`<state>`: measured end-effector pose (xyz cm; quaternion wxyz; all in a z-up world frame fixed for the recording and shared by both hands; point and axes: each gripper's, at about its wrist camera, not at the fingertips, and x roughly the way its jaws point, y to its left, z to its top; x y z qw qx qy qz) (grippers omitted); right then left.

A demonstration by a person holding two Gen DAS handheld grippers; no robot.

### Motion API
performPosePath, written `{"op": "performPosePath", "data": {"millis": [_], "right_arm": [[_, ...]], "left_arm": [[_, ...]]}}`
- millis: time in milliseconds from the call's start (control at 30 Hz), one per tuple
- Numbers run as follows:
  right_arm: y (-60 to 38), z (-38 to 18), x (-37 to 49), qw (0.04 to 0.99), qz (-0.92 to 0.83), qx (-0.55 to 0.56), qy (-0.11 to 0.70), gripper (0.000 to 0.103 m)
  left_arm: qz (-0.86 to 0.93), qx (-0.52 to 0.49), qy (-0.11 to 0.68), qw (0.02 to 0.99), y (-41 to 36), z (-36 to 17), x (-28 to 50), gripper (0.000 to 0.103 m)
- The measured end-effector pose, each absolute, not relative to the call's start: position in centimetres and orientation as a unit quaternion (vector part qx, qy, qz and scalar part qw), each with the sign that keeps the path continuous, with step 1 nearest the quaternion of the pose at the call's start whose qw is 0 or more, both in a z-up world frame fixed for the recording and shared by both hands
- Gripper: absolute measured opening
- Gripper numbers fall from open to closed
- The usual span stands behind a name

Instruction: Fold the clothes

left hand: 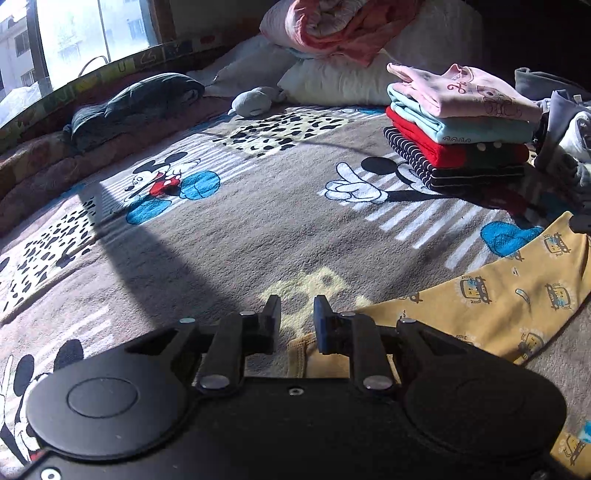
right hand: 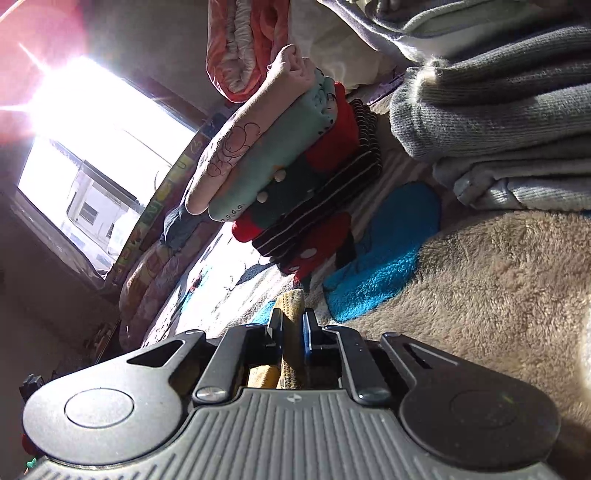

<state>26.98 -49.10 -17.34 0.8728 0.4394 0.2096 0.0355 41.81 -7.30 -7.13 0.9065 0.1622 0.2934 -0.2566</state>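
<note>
A yellow garment [left hand: 509,306] with small cartoon prints lies spread on the grey cartoon blanket [left hand: 229,236], running from lower centre to the right edge in the left wrist view. My left gripper [left hand: 297,308] stands open just above its near hem, with nothing between the fingers. In the right wrist view my right gripper [right hand: 292,319] is shut on a fold of the yellow garment [right hand: 293,310], rolled sideways and low over the blanket [right hand: 498,288]. A stack of folded clothes [left hand: 458,129] rests at the far right; the same folded stack [right hand: 280,166] shows ahead of the right gripper.
A heap of grey unfolded clothes [right hand: 498,103] lies to the right of the stack. Pillows and a pink quilt [left hand: 332,29] sit at the bed's head. A dark bundle [left hand: 136,103] and a grey soft toy [left hand: 255,101] lie near the window [left hand: 74,37].
</note>
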Motion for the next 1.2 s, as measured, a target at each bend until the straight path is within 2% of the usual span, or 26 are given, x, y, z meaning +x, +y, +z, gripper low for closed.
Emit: {"op": "performPosePath", "data": {"millis": [167,333,367,400,433,467,533,700,800,933,1067,1200], "right_arm": [[-49.3,-17.0,26.7,0.875,0.041,0.438,0.203,0.012],[-49.6,-16.3,25.5,0.878,0.038,0.44,0.187,0.012],[-49.7,-16.3,25.3,0.876,0.037,0.442,0.188,0.012],[-49.9,-16.5,25.4,0.874,0.035,0.445,0.192,0.012],[-50.0,-16.8,25.6,0.87,0.035,0.449,0.2,0.012],[-50.1,-17.1,25.8,0.866,0.036,0.453,0.208,0.012],[-50.2,-17.3,25.8,0.864,0.033,0.455,0.215,0.012],[-50.3,-17.8,25.9,0.856,0.025,0.468,0.22,0.012],[-50.3,-17.9,25.9,0.854,0.025,0.472,0.22,0.012],[-50.5,-18.7,26.5,0.844,0.024,0.486,0.228,0.012],[-50.8,-18.9,26.9,0.838,0.03,0.492,0.236,0.012],[-51.1,-19.1,27.2,0.833,0.037,0.496,0.243,0.012]], "left_arm": [[-0.295,0.149,0.308,0.892,-10.0,-8.5,40.1,0.018],[-0.254,0.117,0.378,0.883,-10.3,-11.7,42.3,0.018],[-0.261,0.099,0.367,0.887,-9.8,-11.2,42.0,0.019],[-0.27,0.093,0.354,0.891,-9.6,-10.9,41.6,0.021],[-0.279,0.091,0.344,0.892,-9.6,-10.8,41.1,0.031],[-0.275,0.106,0.349,0.89,-9.9,-11.1,41.0,0.036],[-0.267,0.13,0.356,0.886,-10.3,-11.8,40.9,0.039],[-0.265,-0.007,0.357,0.896,-8.8,-10.7,43.1,0.036],[-0.238,0.019,0.403,0.883,-10.4,-12.2,45.1,0.038],[-0.233,-0.013,0.361,0.903,-10.2,-9.8,43.0,0.036],[-0.287,0.077,0.306,0.904,-13.8,-7.9,36.0,0.036],[-0.337,0.23,0.246,0.879,-21.0,-9.0,28.3,0.037]]}}
